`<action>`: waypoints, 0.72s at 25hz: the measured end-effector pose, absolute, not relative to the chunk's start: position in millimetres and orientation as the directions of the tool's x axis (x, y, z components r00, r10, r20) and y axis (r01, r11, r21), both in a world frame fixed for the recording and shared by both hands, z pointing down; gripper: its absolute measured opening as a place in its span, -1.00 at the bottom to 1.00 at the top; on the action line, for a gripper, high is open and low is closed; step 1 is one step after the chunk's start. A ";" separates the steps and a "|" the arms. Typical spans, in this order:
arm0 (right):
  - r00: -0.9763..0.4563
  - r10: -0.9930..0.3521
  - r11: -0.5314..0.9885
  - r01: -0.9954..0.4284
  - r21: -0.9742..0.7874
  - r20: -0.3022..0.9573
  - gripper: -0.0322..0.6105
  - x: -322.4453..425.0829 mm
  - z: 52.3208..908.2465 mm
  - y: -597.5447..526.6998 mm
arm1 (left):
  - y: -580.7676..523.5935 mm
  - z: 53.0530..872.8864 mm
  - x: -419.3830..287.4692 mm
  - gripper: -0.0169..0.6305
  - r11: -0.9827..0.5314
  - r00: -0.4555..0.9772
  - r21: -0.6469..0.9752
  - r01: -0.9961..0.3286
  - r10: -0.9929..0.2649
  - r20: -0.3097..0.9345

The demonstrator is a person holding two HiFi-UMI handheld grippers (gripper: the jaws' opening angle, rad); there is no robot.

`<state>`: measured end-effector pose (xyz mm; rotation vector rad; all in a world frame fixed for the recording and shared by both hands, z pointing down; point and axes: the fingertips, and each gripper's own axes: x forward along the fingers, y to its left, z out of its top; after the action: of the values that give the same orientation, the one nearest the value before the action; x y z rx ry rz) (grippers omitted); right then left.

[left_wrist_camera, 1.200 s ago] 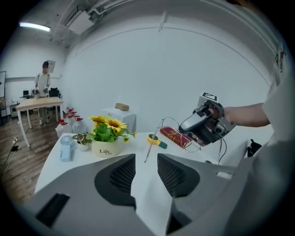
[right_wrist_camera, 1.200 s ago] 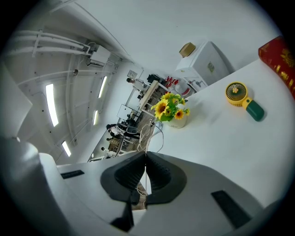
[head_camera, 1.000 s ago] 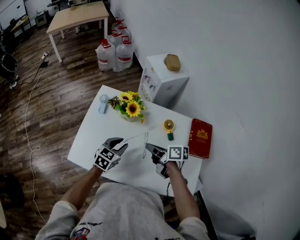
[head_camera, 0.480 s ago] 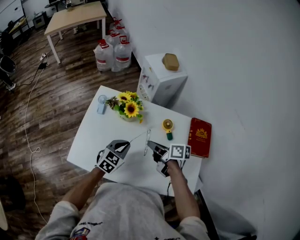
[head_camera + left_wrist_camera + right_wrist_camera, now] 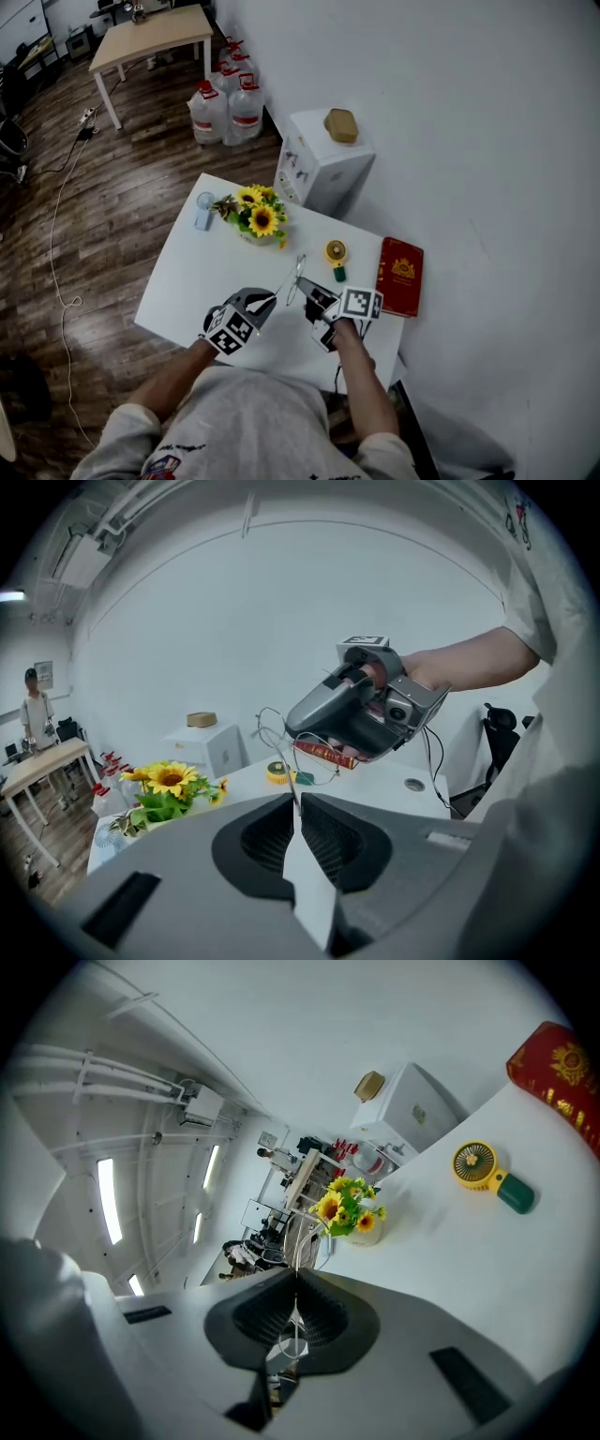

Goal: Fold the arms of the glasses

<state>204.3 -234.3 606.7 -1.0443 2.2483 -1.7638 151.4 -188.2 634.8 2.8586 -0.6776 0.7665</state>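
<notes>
Status: thin wire-framed glasses [image 5: 296, 274] are held clear of the white desk [image 5: 187, 272], over its near half, between the two tools

Left hand-held gripper [image 5: 265, 298] sits at 7 o'clock of the glasses. Its jaws are together, clamped on the end of one wire arm. Its own view shows the wire running straight in between the closed pads [image 5: 314, 832]

Right hand-held gripper [image 5: 302, 284] sits at 4 o'clock of the glasses. Its jaws are likewise together, pinching a thin wire part of the frame

Progress (judgement):
- The arm in the left hand-held gripper reaches away from the front piece, so it reads as unfolded. The grip for folding is set, but the fold itself is not done
- The second arm is too fine to trace in any view, so its state cannot be told
- Left to do: swing the gripped arm in against the lenses, check or fold the other arm, and set the pair down

Writing:
- The dark red book [image 5: 400, 277] at 3 o'clock of the glasses has a gold crest on its cover, with lettering too small to read
- The marker cubes [image 5: 359, 305] show black-and-white squares and no words
- The round yellow hand fan with a green handle [image 5: 337, 253] at 2 o'clock shows no legible label
- The clear water bottles with red labels [image 5: 230, 108] stand on the floor, far out at 11 o'clock, and their print is unreadable
- The bunch of sunflowers [image 5: 255, 217] at 11 o'clock carries no text
</notes>
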 end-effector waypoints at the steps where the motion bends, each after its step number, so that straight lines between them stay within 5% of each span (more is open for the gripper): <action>1: -0.755 -0.570 0.065 -0.435 -0.898 0.325 -0.86 203.5 607.0 -232.5 | -185.6 634.3 154.6 -0.90 -0.902 0.778 -0.018 -0.432 -0.382 0.499; 12: -0.748 -0.590 0.088 -0.432 -0.898 0.302 -0.86 202.7 609.5 -232.0 | -169.4 635.3 161.7 -0.78 -0.927 0.802 0.020 -0.374 -0.312 0.510; 18: -0.729 -0.621 0.161 -0.478 -0.864 0.288 -0.86 212.7 603.2 -235.9 | -184.4 626.5 139.4 -0.72 -0.882 0.794 0.087 -0.463 -0.369 0.483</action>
<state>212.7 -235.9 603.2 -1.0913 2.2884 -1.6194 139.4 -184.4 626.5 2.7826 -0.6528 0.6881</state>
